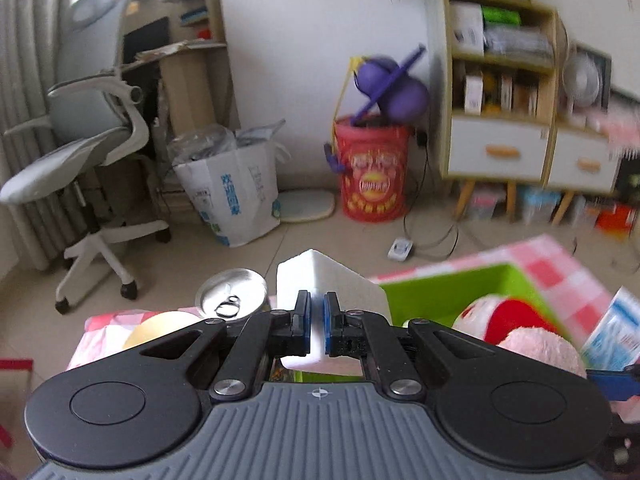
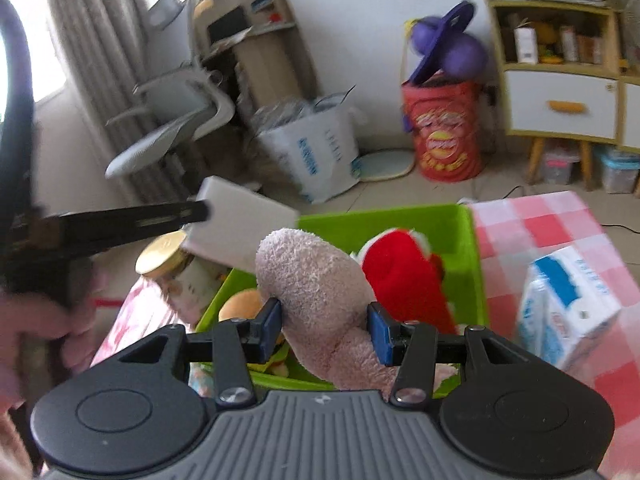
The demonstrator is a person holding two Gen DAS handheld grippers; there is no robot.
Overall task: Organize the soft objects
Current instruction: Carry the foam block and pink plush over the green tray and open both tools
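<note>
The left gripper [image 1: 316, 320] is clamped on a thin edge of a white block [image 1: 328, 280], its blue pads nearly meeting with only that edge between them; from the right wrist view the block [image 2: 244, 220] hangs above the table's left part, just over a jar with a gold lid [image 2: 162, 250]. The right gripper [image 2: 326, 330] is closed partway on a pale pink plush toy [image 2: 316, 280], both pads pressing into its sides, and holds it above the near part of a green bin [image 2: 440, 220]. Inside the bin lie a red plush toy [image 2: 404, 276] and a small burger-shaped toy [image 2: 244, 302]. The bin rests on a pink checked tablecloth [image 2: 532, 220], with a blue-and-white carton [image 2: 568, 304] just to its right and a drink can [image 1: 232, 294] by the jar.
</note>
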